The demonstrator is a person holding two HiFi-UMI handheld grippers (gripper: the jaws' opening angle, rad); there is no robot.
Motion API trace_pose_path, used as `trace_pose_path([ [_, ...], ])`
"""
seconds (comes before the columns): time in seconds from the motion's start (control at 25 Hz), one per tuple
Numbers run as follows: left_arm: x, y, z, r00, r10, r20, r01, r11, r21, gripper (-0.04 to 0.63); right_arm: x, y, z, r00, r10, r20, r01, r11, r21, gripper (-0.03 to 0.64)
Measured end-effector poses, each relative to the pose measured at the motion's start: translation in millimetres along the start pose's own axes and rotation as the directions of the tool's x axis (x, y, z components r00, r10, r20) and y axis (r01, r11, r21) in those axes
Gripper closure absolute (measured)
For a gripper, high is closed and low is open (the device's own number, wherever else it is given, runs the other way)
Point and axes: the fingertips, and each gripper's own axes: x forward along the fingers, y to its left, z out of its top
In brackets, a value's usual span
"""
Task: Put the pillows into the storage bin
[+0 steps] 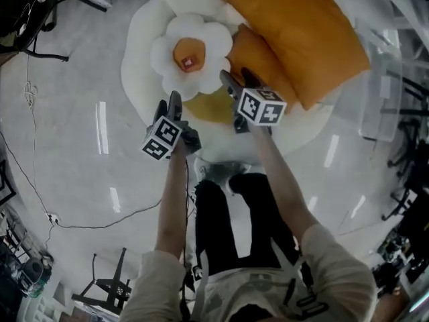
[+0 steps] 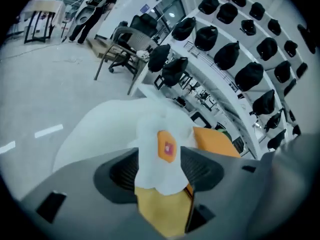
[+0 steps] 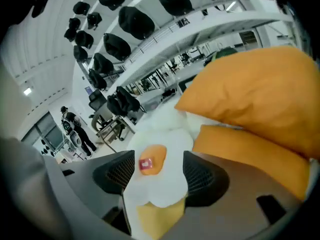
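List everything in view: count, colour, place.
flower pillow: one, white with an orange centre, on the big cushion, just ahead of both grippers
big flat cushion: one, white with a yellow patch, on the floor
orange pillows: two, the large one overlapping a smaller one, on the cushion's right part
clear container: apparently one, see-through, far right, only partly visible
cable: one, black, on the floor at left
shelf racks: white, rows of black items, background
legs: two, black trousers
left gripper: grey, open, holding nothing
right gripper: grey, open, holding nothing
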Motion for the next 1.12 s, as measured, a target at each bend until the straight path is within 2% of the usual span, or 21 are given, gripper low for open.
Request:
trace_pose_path([
  [0.2,50,36,-37,1.000,0.023,-0.016,-0.025,0.991,-0.128,0.354,69,-39,-65,0.992,-0.004,-0.125,0.014,0.997,0.077,0.342],
  [0.4,77,59,-55,0.997,0.060,-0.048,-0.068,0.977,-0.200,0.365,102,-58,-95,0.988,-0.019,-0.153,0.046,0.984,0.171,0.344],
  [0.44,79,60,-56,0.996,0.054,-0.068,-0.068,0.973,-0.220,0.408,103,-59,-94,0.988,-0.022,-0.155,0.051,0.981,0.186,0.364],
  [0.48,79,59,-56,0.995,0.043,-0.085,-0.063,0.968,-0.241,0.443,102,-57,-93,0.987,-0.021,-0.160,0.052,0.980,0.194,0.447],
  [0.52,78,56,-53,0.995,0.034,-0.096,-0.057,0.967,-0.248,0.485,101,-54,-90,0.986,-0.021,-0.166,0.053,0.980,0.190,0.492],
  [0.6,70,41,-44,0.995,0.027,-0.098,-0.046,0.980,-0.195,0.550,91,-45,-79,0.985,-0.036,-0.169,0.059,0.989,0.132,0.552],
  [0.68,52,16,-28,0.997,0.010,-0.078,-0.021,0.990,-0.143,0.566,69,-30,-59,0.987,-0.057,-0.148,0.068,0.995,0.072,0.571],
  [0.8,11,-24,2,0.998,-0.025,-0.053,0.019,0.994,-0.110,0.571,24,3,-20,0.991,-0.064,-0.117,0.066,0.998,0.008,0.578],
  [0.96,-77,-77,35,0.997,-0.041,-0.068,0.034,0.994,-0.101,0.572,-61,66,27,0.992,-0.058,-0.114,0.052,0.997,-0.053,0.578],
  [1.12,-171,-148,79,0.993,-0.110,-0.049,0.108,0.993,-0.054,0.571,-158,131,90,0.997,-0.071,-0.028,0.068,0.994,-0.082,0.578],
])
